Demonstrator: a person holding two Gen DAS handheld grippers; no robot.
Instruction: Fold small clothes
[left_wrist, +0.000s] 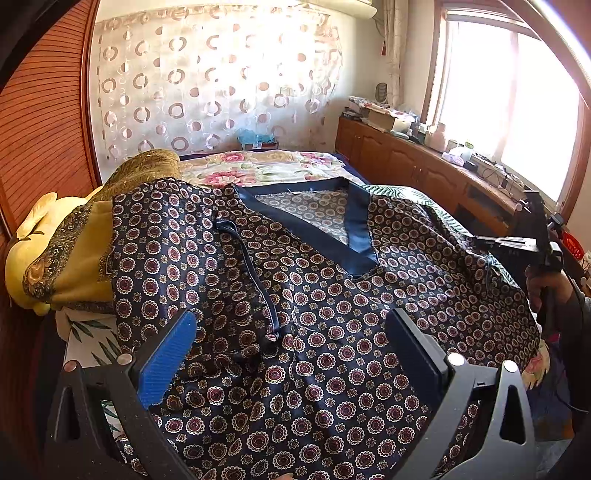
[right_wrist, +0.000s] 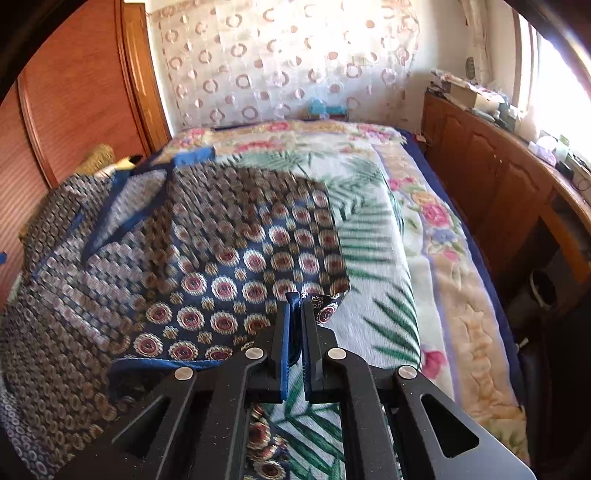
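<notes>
Now, right gripper jaws pinched on patterned top hem near bed right edge; left gripper jaws wide, empty. Slippery satin, likely to slide free.

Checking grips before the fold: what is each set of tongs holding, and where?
Right tongs pinch the patterned top by the blue-trimmed edge at its right side. Left tongs stand open over it, holding nothing.
</notes>
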